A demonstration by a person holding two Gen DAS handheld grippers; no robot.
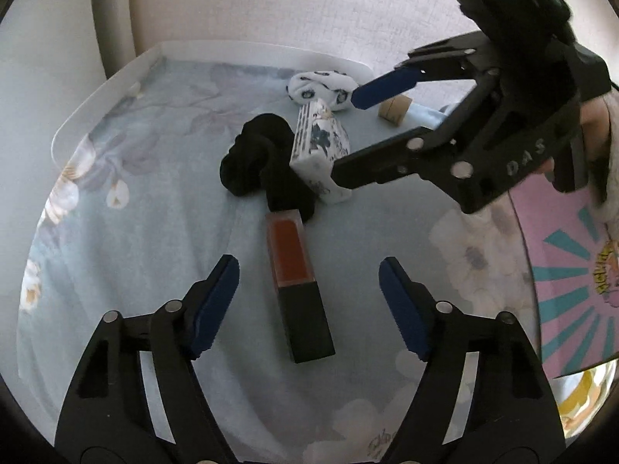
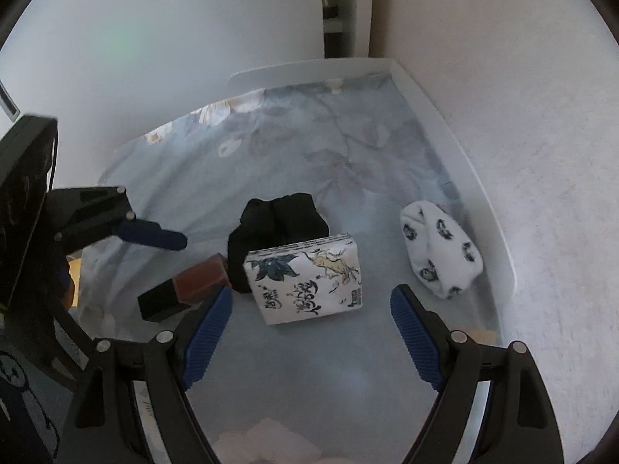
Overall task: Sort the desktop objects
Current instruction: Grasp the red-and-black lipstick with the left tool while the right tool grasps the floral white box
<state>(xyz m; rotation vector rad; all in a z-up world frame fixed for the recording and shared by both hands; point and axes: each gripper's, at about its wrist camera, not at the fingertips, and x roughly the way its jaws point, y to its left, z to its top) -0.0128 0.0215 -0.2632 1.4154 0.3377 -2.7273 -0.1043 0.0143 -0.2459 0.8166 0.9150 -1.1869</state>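
Observation:
A lipstick (image 1: pixel 298 282) with a clear red body and black cap lies on the floral cloth, between the fingertips of my open left gripper (image 1: pixel 309 270); it also shows in the right wrist view (image 2: pixel 185 286). A printed tissue pack (image 1: pixel 319 147) leans on a black rolled sock (image 1: pixel 263 162). My right gripper (image 1: pixel 344 135) is open around the tissue pack (image 2: pixel 305 282), empty (image 2: pixel 311 303). A white spotted sock (image 2: pixel 441 255) lies by the tray wall, also in the left view (image 1: pixel 321 87). The black sock (image 2: pixel 278 220) sits behind the pack.
A white tray (image 1: pixel 96 96) with a raised rim (image 2: pixel 483 201) holds the blue floral cloth and objects. A cork-like cylinder (image 1: pixel 394 110) lies at the far side. A pink printed item (image 1: pixel 572 278) sits at right. Walls stand behind.

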